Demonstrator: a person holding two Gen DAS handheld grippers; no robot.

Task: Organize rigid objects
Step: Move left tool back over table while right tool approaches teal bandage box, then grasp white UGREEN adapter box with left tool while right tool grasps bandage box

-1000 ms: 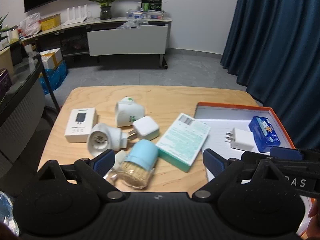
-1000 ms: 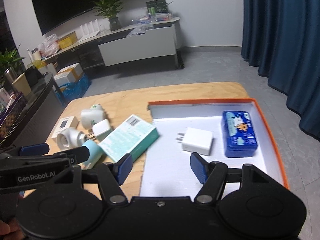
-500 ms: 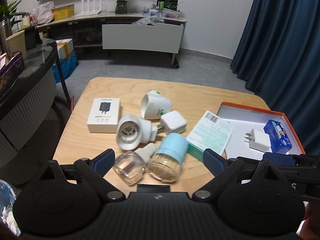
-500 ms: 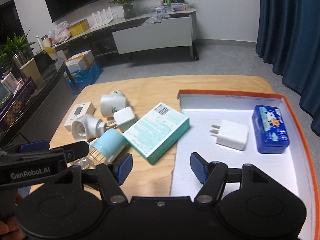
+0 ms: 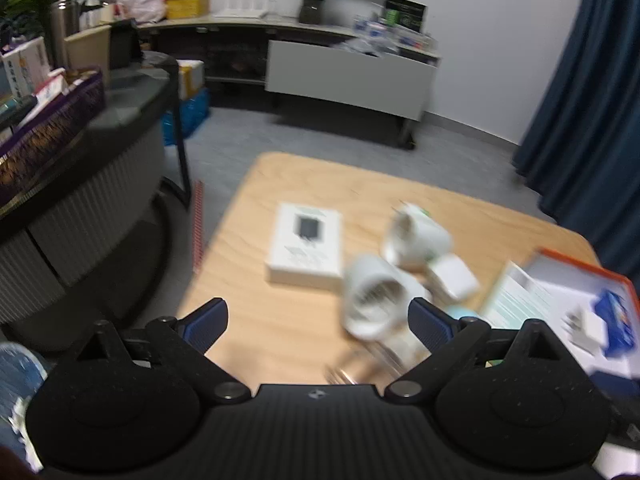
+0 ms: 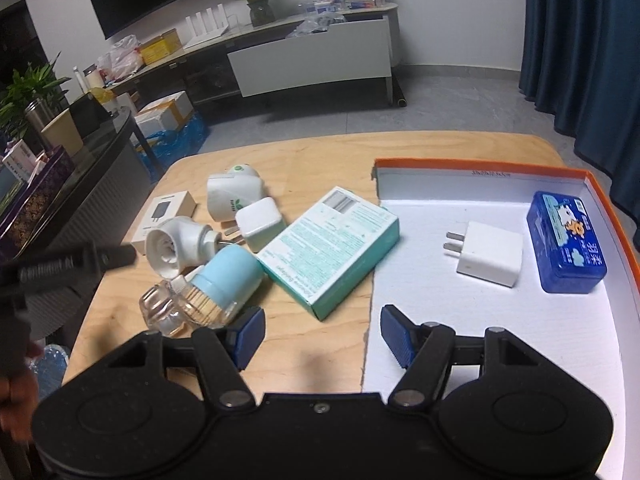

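Left claw — jaws spread wide, nothing gripped, above bare desk beside white round plug. Right claw — jaws apart, empty, straddling tray edge.

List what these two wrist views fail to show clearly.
- Left wrist view: motion blur smears the white charger box and plug adapters; print unreadable.
- Left wrist view: the toothpick jar sits behind the left tool finger.
- Right wrist view: the orange-rimmed tray is cut off at the right edge.
- Right wrist view: teal box text too small.
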